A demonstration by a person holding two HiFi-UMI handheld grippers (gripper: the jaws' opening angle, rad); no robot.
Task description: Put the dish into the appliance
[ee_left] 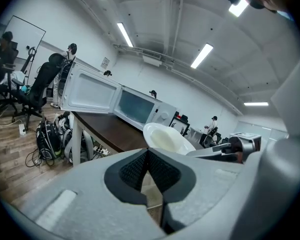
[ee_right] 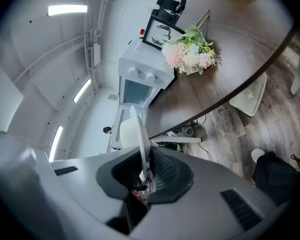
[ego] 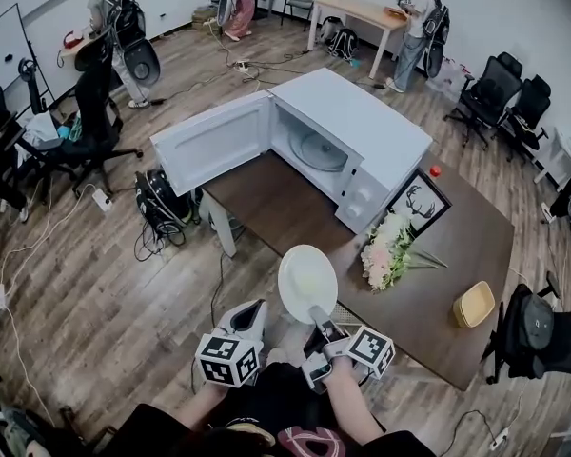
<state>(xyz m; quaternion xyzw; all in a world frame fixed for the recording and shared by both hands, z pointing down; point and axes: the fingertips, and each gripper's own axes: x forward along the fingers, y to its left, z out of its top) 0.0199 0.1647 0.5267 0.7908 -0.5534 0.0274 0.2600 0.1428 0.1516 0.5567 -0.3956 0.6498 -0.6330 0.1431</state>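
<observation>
A white dish [ego: 307,281] hangs in the air just off the near edge of the dark wooden table [ego: 276,203]. My right gripper [ego: 317,315] is shut on its near rim. In the right gripper view the dish [ee_right: 139,136] stands edge-on between the pads. The white microwave [ego: 347,141] sits on the table beyond it, its door [ego: 214,141] swung wide to the left and its cavity with a glass turntable showing. My left gripper [ego: 255,306] hovers beside the dish on the left, shut and holding nothing. The left gripper view shows the dish [ee_left: 166,137] and the open microwave [ee_left: 136,106] ahead.
On the table right of the microwave are a framed deer picture [ego: 419,203], a bunch of pink and white flowers [ego: 388,250], a small red object [ego: 435,170] and a yellow bowl [ego: 474,304]. A white basket [ee_right: 250,96] sits on the floor under the table. People, desks and office chairs fill the room behind.
</observation>
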